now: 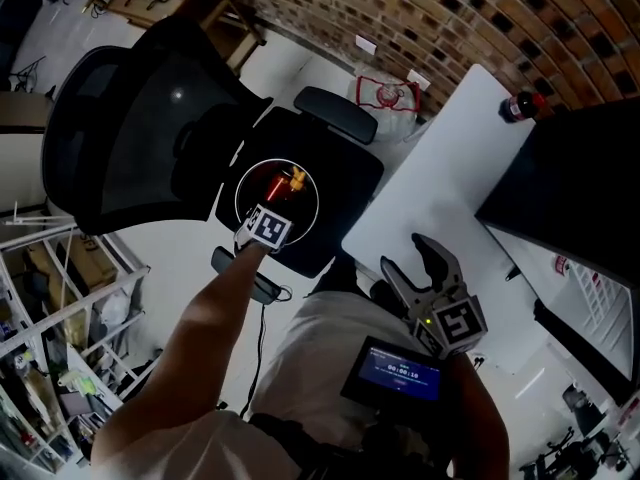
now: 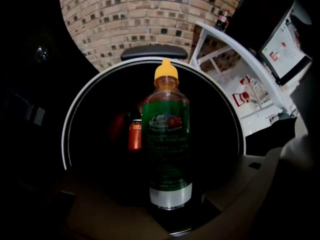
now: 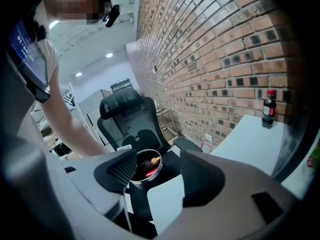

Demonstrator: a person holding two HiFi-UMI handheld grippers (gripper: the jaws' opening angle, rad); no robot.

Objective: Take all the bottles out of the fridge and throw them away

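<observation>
A bottle (image 2: 165, 134) with a green label and a yellow cap is held cap-down by my left gripper (image 2: 167, 204), which is shut on its lower body. It hangs over a round white-rimmed bin (image 2: 67, 129) that stands on an office chair seat. Inside the bin lies a red can (image 2: 135, 134). In the head view the left gripper (image 1: 275, 208) sits over the bin (image 1: 240, 183) and the yellow cap (image 1: 296, 180) shows inside. My right gripper (image 1: 418, 268) stands open and empty near my body; its own view looks toward the bin (image 3: 142, 180).
The black office chair (image 1: 130, 118) holds the bin. A white table (image 1: 450, 178) stands to the right with a cola bottle (image 1: 520, 105) at its far end. A large dark unit (image 1: 580, 188) sits behind it. Wire shelving (image 1: 50, 348) stands at lower left.
</observation>
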